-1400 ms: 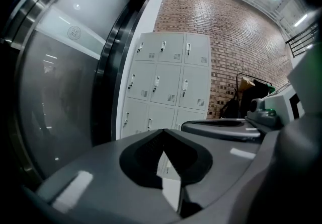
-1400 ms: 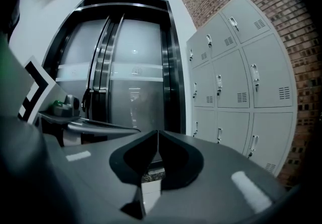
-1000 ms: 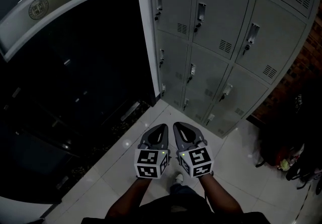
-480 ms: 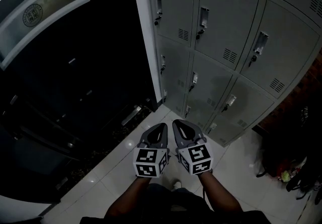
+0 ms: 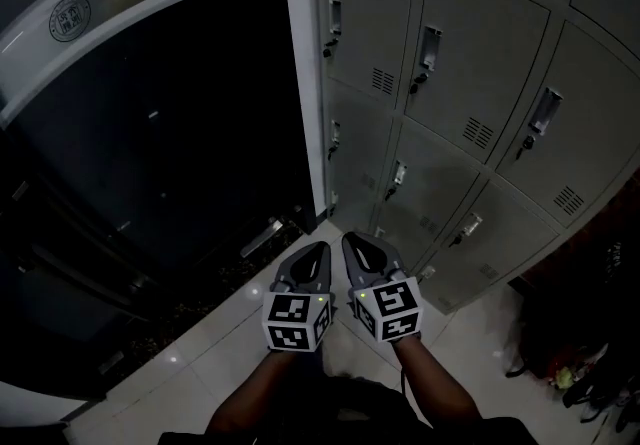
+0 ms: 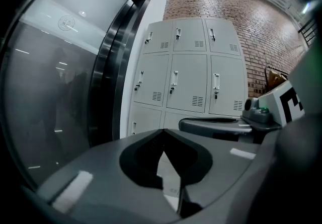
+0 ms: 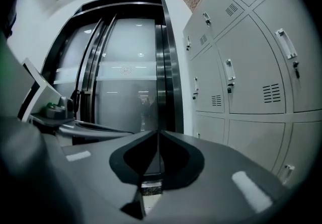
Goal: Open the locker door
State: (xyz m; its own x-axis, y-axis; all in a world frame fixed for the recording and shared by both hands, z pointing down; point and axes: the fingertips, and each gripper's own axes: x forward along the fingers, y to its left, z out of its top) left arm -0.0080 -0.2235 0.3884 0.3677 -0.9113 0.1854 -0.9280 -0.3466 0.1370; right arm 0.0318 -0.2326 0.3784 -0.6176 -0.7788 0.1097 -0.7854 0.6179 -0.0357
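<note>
A bank of grey metal lockers [image 5: 455,63] stands ahead and to the right, all doors closed. Each door has a small upright handle [image 5: 430,41] with a lock under it and a vent slot. My left gripper [image 5: 318,251] and right gripper [image 5: 352,241] are held side by side low in the head view, short of the lockers and touching nothing. Both are shut and empty. In the left gripper view the lockers [image 6: 188,74] fill the middle beyond the left gripper [image 6: 162,131]. In the right gripper view the lockers [image 7: 251,77] run along the right, past the right gripper [image 7: 157,131].
A dark glass door with a round emblem [image 5: 130,133] takes up the left, framed in black metal [image 7: 168,67]. White floor tiles [image 5: 230,333] lie below. A brick wall [image 6: 261,31] rises behind the lockers. Dark bags [image 5: 590,373] sit on the floor at the right.
The lockers have slid right and grown larger in the head view, so I have drawn closer to them. Both grippers stay together, shut, in the same place in the view.
</note>
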